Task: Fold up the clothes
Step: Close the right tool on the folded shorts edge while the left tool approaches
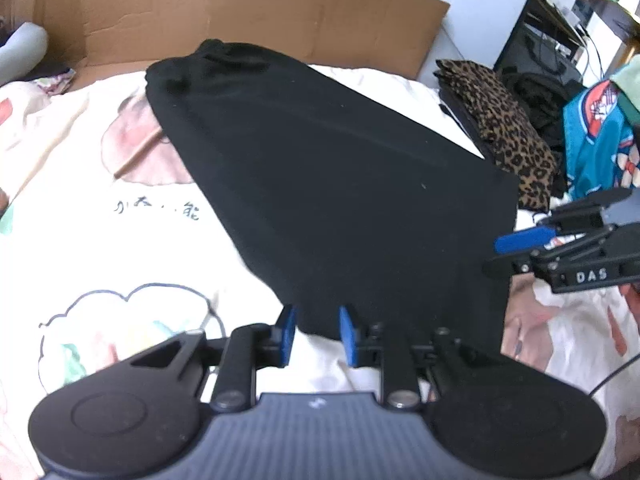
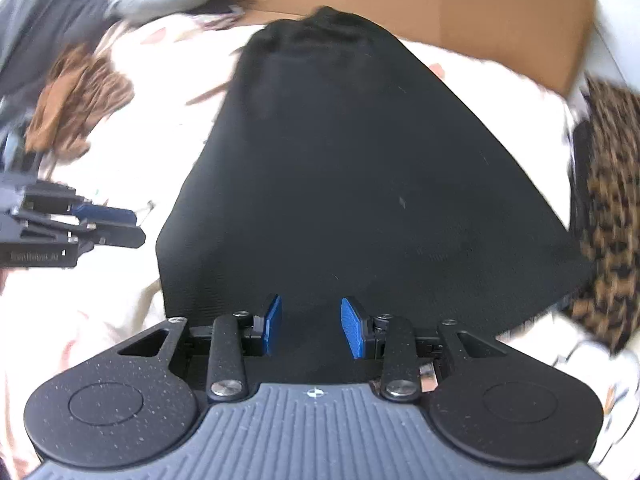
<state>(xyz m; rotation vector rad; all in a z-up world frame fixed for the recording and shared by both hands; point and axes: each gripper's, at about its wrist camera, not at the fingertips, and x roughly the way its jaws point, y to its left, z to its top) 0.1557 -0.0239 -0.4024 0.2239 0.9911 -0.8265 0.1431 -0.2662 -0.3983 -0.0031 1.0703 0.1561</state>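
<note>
A black garment [image 1: 332,176] lies flat on the bed, narrow gathered end far, wide hem near me; it also shows in the right wrist view [image 2: 360,168]. My left gripper [image 1: 318,334] is open at the hem's near left corner, blue pads on either side of the cloth edge, nothing held. My right gripper [image 2: 310,326] is open just over the near hem, empty. The right gripper also shows at the right edge of the left wrist view [image 1: 520,252], and the left gripper at the left of the right wrist view [image 2: 120,224].
The bed has a cream sheet with cartoon prints [image 1: 100,240]. A cardboard sheet [image 1: 240,12] stands behind the garment. Folded leopard-print cloth [image 1: 508,128] and a teal garment [image 1: 600,140] lie to the right. Brown cloth [image 2: 76,100] lies at the left.
</note>
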